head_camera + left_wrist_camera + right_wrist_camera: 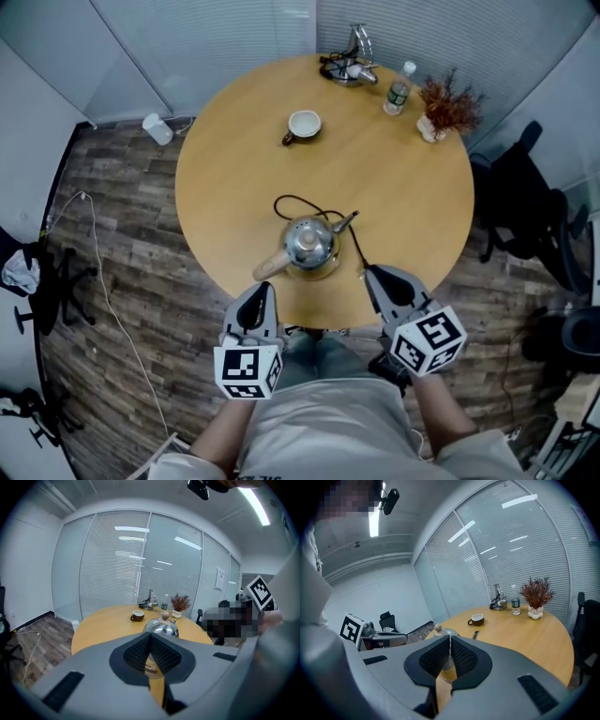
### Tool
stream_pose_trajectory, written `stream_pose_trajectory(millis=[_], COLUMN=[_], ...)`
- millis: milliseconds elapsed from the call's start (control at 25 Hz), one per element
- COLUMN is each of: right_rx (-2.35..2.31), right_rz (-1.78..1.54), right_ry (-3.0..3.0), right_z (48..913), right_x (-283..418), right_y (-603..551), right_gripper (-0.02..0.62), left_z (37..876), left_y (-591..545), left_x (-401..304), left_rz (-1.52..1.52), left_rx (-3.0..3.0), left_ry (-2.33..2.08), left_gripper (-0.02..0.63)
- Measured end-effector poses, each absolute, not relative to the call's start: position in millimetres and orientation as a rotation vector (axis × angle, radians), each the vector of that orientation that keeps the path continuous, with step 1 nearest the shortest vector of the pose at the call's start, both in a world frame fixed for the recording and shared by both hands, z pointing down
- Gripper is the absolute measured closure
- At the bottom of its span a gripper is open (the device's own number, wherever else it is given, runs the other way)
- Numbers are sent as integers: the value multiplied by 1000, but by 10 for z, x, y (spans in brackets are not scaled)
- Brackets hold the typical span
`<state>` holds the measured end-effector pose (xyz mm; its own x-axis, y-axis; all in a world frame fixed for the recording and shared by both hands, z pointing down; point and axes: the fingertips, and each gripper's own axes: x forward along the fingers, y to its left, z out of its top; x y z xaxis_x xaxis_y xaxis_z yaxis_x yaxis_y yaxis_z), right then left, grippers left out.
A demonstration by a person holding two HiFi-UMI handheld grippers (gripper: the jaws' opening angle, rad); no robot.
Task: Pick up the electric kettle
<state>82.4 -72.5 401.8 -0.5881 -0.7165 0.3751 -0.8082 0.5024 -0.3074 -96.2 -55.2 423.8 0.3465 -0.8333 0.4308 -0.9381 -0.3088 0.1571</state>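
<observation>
Kettle: the electric kettle (309, 246) stood on the round table (403, 178), by its near edge.
Left: the left gripper (265, 287) was clenched empty, close to the kettle.
Right: the right gripper (368, 272) was clenched empty, at the table's edge.

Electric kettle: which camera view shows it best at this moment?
The head view: the kettle appears whole from above, with handle and spout. The left gripper view shows only its lid and knob above the jaws; the right gripper view shows just the knob and a sliver of lid.
</observation>
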Motion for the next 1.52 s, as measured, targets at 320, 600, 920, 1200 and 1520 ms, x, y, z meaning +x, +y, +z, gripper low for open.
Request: stream_pose_trajectory(millis=[320, 600, 920, 1200, 1520], right_rx=[1302, 1285, 1259, 1246, 1260], right_rz=[719, 749, 772, 806, 841], right_ry=[-2519, -2512, -2509, -2492, -2464], right_z=[4184, 4344, 4436, 4537, 4631], right_x=[810, 759, 694, 681, 702], right_y=[-740, -757, -818, -812, -771], right_gripper=[563, 563, 563, 563, 563], left_z=[4539, 4707, 4903, 5213, 5371], left_y=[-542, -561, -629, -697, -874], left_x=[-1079, -1149, -1275, -1304, -1306], left_rz=[437, 452, 503, 553, 547], left_rx=[2174, 2124, 2070, 2015, 1989], left_ry=[-1580, -1599, -1650, -1654, -1695], left_gripper=[601, 555, 434, 393, 393])
